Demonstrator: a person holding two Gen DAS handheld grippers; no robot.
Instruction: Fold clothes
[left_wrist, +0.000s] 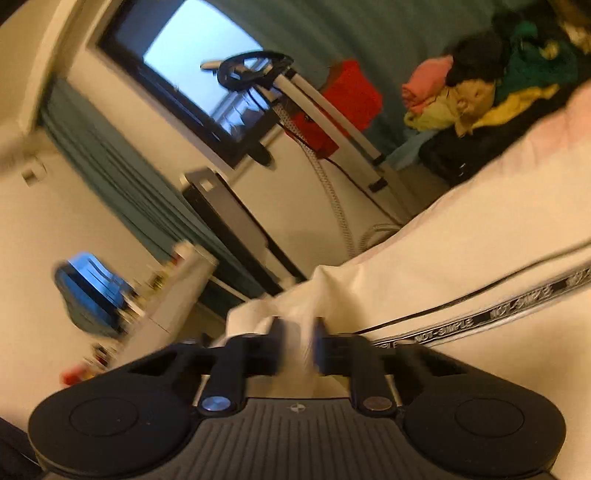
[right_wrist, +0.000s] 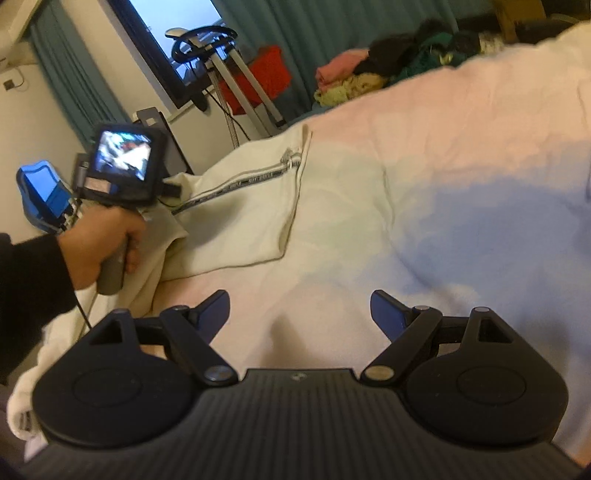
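Observation:
A cream garment (left_wrist: 424, 266) with a black-and-white lettered side stripe (left_wrist: 480, 317) lies across the pale bed cover (right_wrist: 461, 177). My left gripper (left_wrist: 301, 341) is shut on a bunched edge of this garment, and cloth fills the narrow gap between its blue pads. In the right wrist view the same garment (right_wrist: 240, 210) lies at the bed's left side. There a hand (right_wrist: 107, 243) in a black sleeve holds the left tool, whose small screen (right_wrist: 123, 157) faces me and whose fingertips are hidden. My right gripper (right_wrist: 299, 314) hovers open over bare bed cover, holding nothing.
A pile of mixed coloured clothes (right_wrist: 369, 74) sits at the far edge of the bed. Beyond the bed stand a garment steamer on a pole (left_wrist: 295, 99), a red box (left_wrist: 347, 99), a black panel (left_wrist: 229, 221) under the window (left_wrist: 192, 62), and a blue object (right_wrist: 40, 195).

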